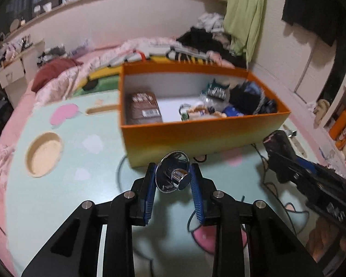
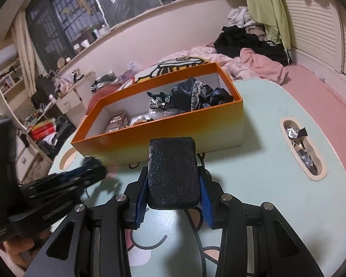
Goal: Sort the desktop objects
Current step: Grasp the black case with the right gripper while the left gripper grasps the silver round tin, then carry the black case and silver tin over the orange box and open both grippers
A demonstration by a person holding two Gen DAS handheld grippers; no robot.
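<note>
**Both grippers loaded, short of the box**

Left gripper clamped on a clear suction hook, chrome knob toward the camera. Right gripper clamped on a black block. Both held above the table, just before the near wall of the orange box.

Step, as I judge it: carry each item over the rim and drop it inside. Lift well clear of the wall. Aim for the white floor between the brown packet and the dark cloth. Release one at a time; the grippers sit close together.

Left view alone shows the round recess. Right view alone shows the oblong slot holding foil wrappers.
</note>
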